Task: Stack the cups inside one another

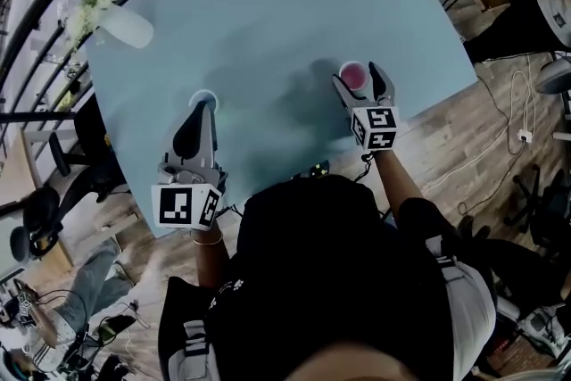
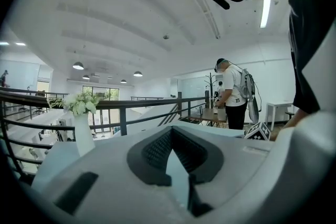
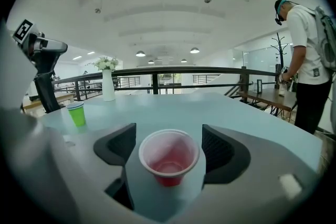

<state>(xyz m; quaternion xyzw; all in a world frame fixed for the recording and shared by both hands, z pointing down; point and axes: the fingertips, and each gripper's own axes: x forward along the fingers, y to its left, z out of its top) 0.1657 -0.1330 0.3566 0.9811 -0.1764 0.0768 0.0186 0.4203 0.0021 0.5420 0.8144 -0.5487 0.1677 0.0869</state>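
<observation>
between the parted right tongs (image 3: 169, 140) stands a red cup (image 3: 169, 159).

Thin translucent plastic for the red cup (image 3: 169, 157), smooth with a faint sheen; opaque plastic for the green cup (image 3: 77, 113). Smooth matt pale-blue finish on the surface (image 1: 268, 4), wood-grain planks for the floor (image 1: 464, 138), dark metal for the railing (image 3: 199, 70), matt white on the vase (image 3: 108, 86). Matt grey moulded plastic on the right tongs (image 3: 169, 131), with ribbed black pads (image 3: 219, 150) of a rubbery look; same grey shell and ribbing on the left tongs (image 2: 171, 134).
</observation>
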